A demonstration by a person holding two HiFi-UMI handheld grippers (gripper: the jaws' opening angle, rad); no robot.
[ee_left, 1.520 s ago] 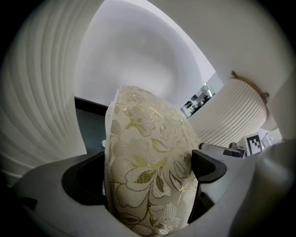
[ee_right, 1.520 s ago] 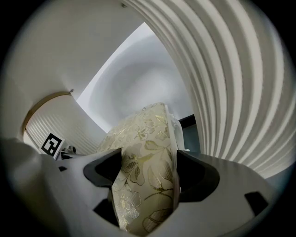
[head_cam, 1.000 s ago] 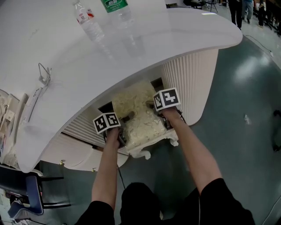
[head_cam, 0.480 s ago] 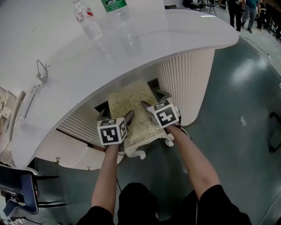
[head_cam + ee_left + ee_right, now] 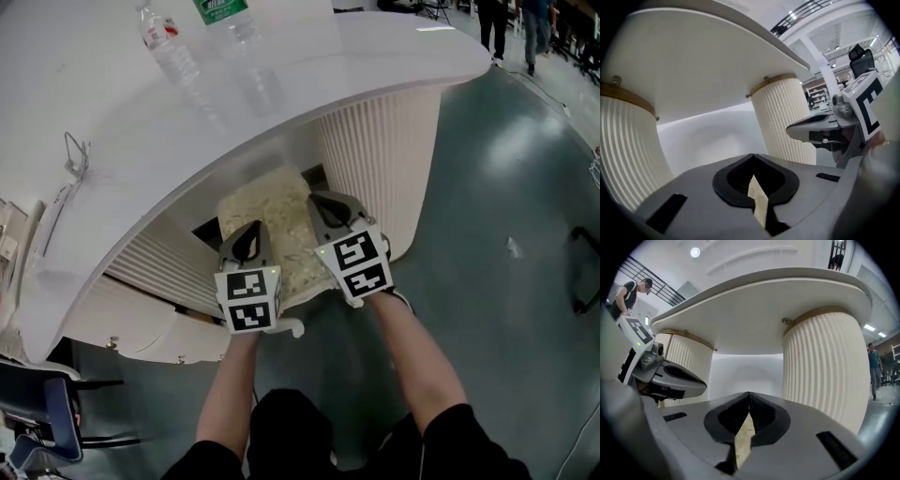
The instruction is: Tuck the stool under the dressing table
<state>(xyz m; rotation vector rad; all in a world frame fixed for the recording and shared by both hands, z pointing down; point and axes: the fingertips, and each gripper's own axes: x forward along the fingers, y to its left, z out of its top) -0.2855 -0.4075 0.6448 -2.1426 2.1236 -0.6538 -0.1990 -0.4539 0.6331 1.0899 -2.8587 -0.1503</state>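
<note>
The stool (image 5: 267,211), with a cream patterned cushion and white carved legs, stands between the dressing table's (image 5: 122,159) two ribbed pedestals, its near edge sticking out. My left gripper (image 5: 251,230) hovers above the cushion's left side. Its jaws are closing and meet tip to tip, empty (image 5: 752,155). My right gripper (image 5: 323,202) hovers over the cushion's right side. Its jaws too are closing onto each other, holding nothing (image 5: 749,393). Both point level into the kneehole. A sliver of cushion shows behind each pair of tips.
Two plastic water bottles (image 5: 159,42) (image 5: 230,23) and a wire clip (image 5: 75,155) sit on the white tabletop. The right pedestal (image 5: 375,159) and left pedestal (image 5: 159,272) flank the kneehole. Grey floor lies to the right; people stand far back (image 5: 487,19). A blue chair (image 5: 37,412) is at lower left.
Both grippers left the stool's sides, rose above the cushion and rolled so their marker cubes face up. Their jaws went from wide apart to shut.
</note>
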